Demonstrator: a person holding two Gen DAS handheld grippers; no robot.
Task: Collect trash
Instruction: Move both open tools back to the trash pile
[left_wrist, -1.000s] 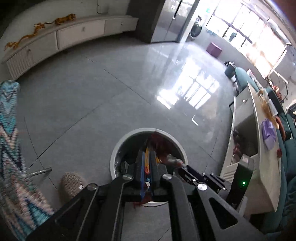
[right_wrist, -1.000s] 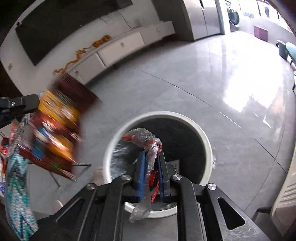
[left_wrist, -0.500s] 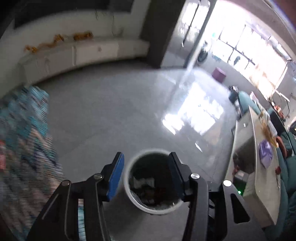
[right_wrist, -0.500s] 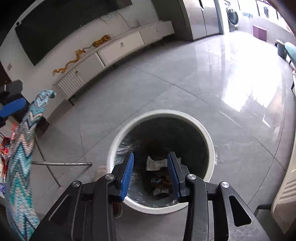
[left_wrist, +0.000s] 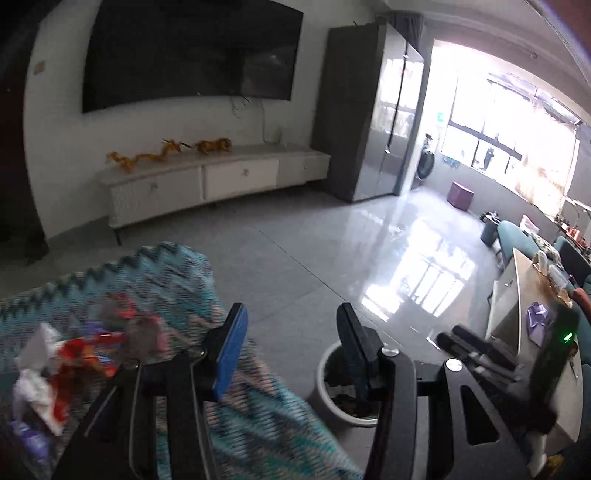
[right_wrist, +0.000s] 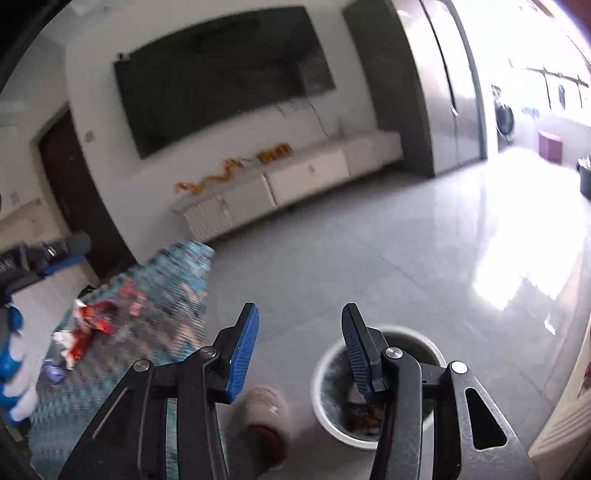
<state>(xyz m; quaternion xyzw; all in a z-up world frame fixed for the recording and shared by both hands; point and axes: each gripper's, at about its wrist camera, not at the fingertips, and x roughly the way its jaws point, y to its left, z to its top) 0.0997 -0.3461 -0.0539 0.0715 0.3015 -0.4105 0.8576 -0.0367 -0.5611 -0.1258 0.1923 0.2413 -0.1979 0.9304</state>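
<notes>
With both the left claw (left_wrist: 288, 349) and the right claw (right_wrist: 299, 347) empty, the right's jaws opening, the next move, I'd say, is reaching for the wrappers (left_wrist: 79, 354) on the zigzag-clothed desk (left_wrist: 177, 269) beside the bin (right_wrist: 332, 417).

1 bin (right_wrist: 376, 384), 1 zigzag cloth (left_wrist: 177, 280), 2 grippers (left_wrist: 291, 347) (right_wrist: 299, 347).

— Where does the left wrist view look from?
— From above a zigzag-patterned teal cloth surface (left_wrist: 177, 280), angled down across the grey tiled floor (left_wrist: 295, 240).
— And the right?
— Similar, nearer the round white waste bin (right_wrist: 325, 413). Both share the black wall screen (right_wrist: 221, 74) and the bin (left_wrist: 325, 387).
</notes>
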